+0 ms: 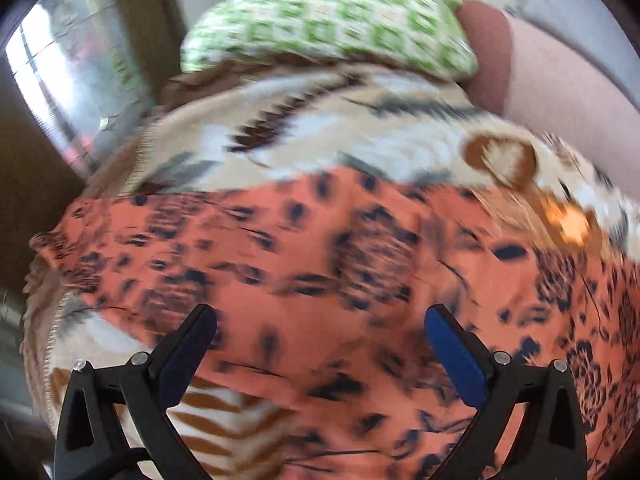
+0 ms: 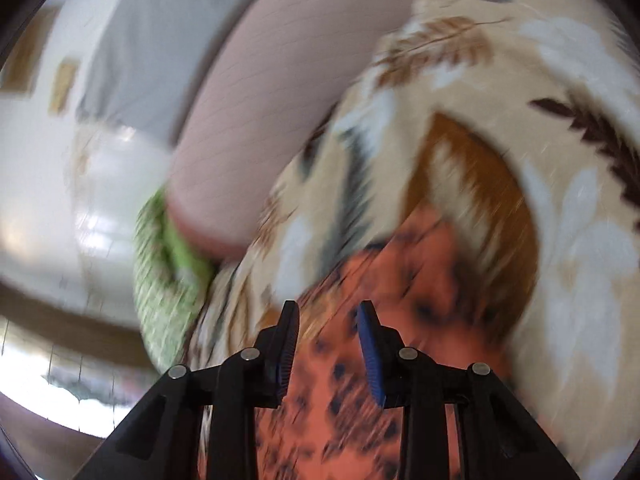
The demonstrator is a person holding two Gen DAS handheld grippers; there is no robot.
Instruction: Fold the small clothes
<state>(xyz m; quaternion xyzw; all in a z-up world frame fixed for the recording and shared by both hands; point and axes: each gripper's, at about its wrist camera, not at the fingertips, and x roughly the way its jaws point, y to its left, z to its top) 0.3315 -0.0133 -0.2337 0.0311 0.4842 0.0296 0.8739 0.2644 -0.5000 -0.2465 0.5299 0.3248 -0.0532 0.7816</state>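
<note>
An orange garment with dark blue spots and flowers (image 1: 320,248) lies spread on a cream blanket with leaf patterns (image 1: 312,128). My left gripper (image 1: 320,320) hovers over the garment's middle with its jaws wide apart and nothing between them. In the right wrist view the same orange garment (image 2: 352,392) lies under my right gripper (image 2: 329,316), whose jaws stand partly apart above the cloth near its edge. Both views are motion-blurred.
A green-and-white checked pillow (image 1: 332,20) lies at the far end of the blanket, also seen in the right wrist view (image 2: 160,280). A pink padded headboard (image 1: 568,92) (image 2: 280,80) stands beside it. A window (image 1: 60,80) is at left.
</note>
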